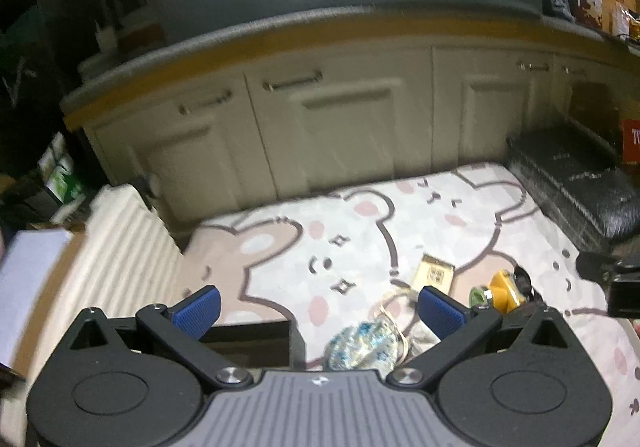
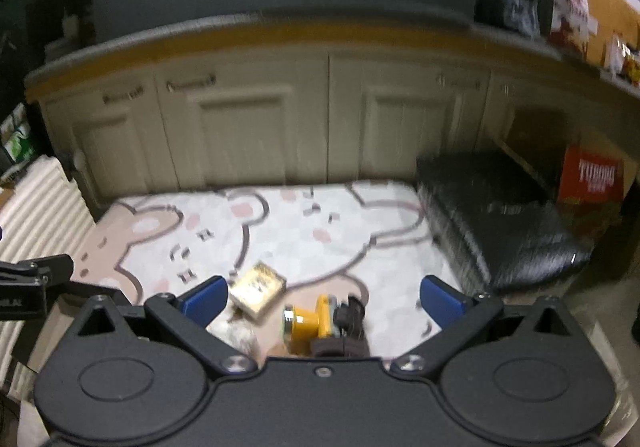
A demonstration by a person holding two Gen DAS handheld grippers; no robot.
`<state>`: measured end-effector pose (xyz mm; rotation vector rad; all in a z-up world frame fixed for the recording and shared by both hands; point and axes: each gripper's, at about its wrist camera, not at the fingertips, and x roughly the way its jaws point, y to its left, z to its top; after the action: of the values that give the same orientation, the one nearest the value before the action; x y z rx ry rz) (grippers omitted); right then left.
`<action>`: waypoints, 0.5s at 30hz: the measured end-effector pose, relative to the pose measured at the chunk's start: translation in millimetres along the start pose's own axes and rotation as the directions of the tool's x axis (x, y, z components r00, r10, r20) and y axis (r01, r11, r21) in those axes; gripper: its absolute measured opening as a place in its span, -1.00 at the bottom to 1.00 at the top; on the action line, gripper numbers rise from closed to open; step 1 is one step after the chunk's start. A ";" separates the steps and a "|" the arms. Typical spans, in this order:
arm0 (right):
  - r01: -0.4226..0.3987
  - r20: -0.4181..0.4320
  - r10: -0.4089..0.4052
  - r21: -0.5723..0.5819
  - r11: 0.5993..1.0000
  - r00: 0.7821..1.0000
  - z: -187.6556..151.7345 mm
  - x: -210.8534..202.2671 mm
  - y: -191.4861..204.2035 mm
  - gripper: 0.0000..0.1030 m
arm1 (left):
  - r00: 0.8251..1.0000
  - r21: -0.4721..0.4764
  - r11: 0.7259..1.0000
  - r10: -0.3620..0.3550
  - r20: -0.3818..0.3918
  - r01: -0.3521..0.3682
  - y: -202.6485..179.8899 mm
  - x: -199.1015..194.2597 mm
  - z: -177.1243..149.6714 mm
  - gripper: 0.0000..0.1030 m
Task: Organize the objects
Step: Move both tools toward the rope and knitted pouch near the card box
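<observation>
Both grippers hover spread and empty above a cartoon-bear mat.

The pale bear-print mat [image 2: 320, 215] lies before cream cabinet doors [image 2: 248, 127], a black plastic-wrapped block [image 2: 500, 223] at its right edge. Left gripper [image 1: 318, 307] and right gripper [image 2: 322, 301] gape wide. On the mat sit a yellow-and-black toy [image 2: 316, 323], gold-printed small box [image 2: 258, 289] and crinkled blue-patterned clear bag [image 1: 362, 345].

Domestic room: cream panelled cabinet doors [image 1: 344, 127] under a dark-topped counter [image 1: 280, 27], and a cartoon-bear printed mat [image 1: 360, 231].
</observation>
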<state>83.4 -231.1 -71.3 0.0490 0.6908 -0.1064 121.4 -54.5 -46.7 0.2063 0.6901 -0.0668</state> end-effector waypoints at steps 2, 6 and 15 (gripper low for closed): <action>0.006 -0.023 -0.005 0.019 1.000 1.000 -13.8 14.6 -2.5 1.00 | 1.000 -0.014 1.000 -0.019 -0.019 0.019 -1.2 14.1 -11.0 1.00; 0.006 -0.056 -0.003 0.064 0.998 0.998 -36.5 35.7 -6.9 1.00 | 0.998 -0.032 0.999 -0.040 -0.050 0.038 -3.2 37.3 -33.0 1.00; 0.023 -0.124 -0.002 0.163 0.986 0.992 -75.5 65.2 -15.8 1.00 | 0.992 -0.028 0.997 -0.076 -0.100 0.074 -16.5 72.6 -80.0 1.00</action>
<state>83.7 -246.1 -171.2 0.2107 0.8051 -0.1734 125.2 -53.3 -155.9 0.1608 0.7992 -0.1202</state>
